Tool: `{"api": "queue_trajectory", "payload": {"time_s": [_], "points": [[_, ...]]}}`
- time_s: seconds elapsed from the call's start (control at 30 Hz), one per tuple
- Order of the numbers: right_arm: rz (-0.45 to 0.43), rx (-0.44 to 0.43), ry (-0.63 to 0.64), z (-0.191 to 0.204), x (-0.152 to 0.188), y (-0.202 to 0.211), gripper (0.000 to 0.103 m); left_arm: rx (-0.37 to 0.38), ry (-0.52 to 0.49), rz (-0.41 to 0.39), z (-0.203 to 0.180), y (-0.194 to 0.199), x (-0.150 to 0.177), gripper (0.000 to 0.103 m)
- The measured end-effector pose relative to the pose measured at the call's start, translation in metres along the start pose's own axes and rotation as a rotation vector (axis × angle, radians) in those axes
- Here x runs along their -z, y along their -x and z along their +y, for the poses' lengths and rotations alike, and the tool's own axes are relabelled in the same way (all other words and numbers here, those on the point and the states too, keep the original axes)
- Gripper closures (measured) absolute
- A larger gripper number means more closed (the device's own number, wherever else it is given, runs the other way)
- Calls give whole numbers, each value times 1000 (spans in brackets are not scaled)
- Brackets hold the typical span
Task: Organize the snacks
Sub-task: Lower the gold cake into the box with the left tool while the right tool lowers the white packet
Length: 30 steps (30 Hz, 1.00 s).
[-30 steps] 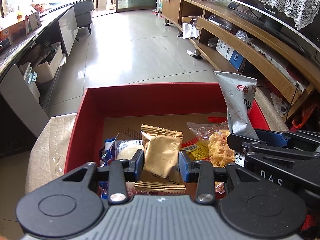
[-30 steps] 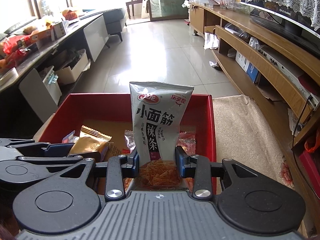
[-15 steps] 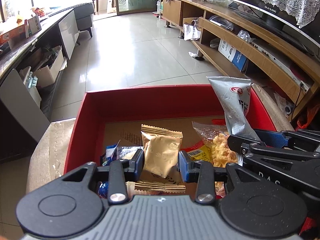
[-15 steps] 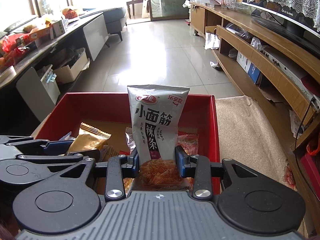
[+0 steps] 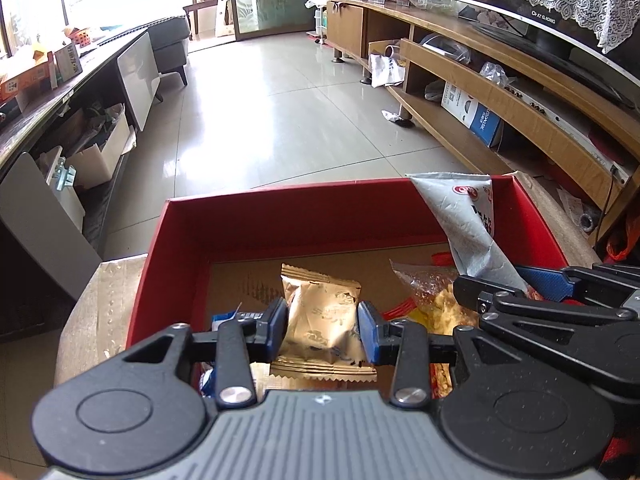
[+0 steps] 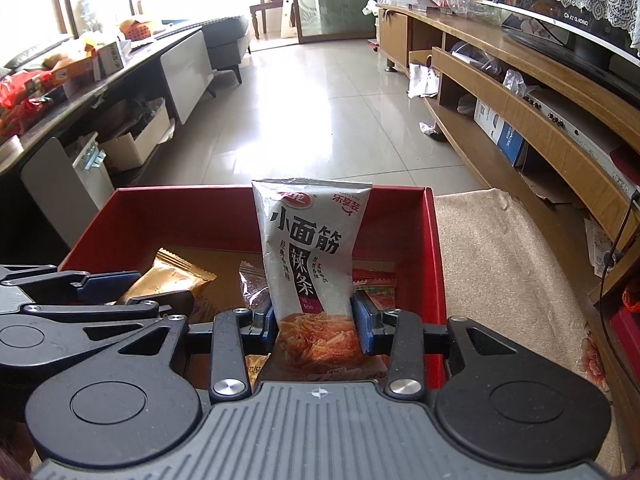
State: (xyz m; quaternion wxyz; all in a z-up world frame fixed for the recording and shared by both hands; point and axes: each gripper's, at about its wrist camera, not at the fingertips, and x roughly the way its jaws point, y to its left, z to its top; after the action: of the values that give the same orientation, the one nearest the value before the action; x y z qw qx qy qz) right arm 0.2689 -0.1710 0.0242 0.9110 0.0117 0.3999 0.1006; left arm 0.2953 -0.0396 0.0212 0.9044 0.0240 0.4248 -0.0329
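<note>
Silver packet lowered into red box, pads loosening

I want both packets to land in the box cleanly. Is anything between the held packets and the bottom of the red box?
Partly. Under the gold packet in the left gripper lie other wrappers; under the grey packet in the right gripper, whose jaws are opening, lie clear snack bags. The red box has bare cardboard farther back.

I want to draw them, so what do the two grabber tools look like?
Both match. The left tool and right tool have black linkage arms with round black hubs, silver screw heads, blue finger pads and a grey ribbed body with a small crosshair mark. No cables or sleeves show.
</note>
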Motion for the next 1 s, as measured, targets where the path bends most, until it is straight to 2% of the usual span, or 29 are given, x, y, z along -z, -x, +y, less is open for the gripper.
{"api": "queue_trajectory", "payload": {"time_s": [0.43, 0.57, 1.0], "points": [[-9, 2, 23, 3, -1, -5, 53, -15, 3, 4, 3, -6, -3, 67], [-10, 21, 17, -2, -2, -5, 41, -21, 14, 10, 5, -4, -2, 63], [-60, 40, 13, -4, -9, 11, 30, -11, 51, 20, 8, 10, -5, 59]]}}
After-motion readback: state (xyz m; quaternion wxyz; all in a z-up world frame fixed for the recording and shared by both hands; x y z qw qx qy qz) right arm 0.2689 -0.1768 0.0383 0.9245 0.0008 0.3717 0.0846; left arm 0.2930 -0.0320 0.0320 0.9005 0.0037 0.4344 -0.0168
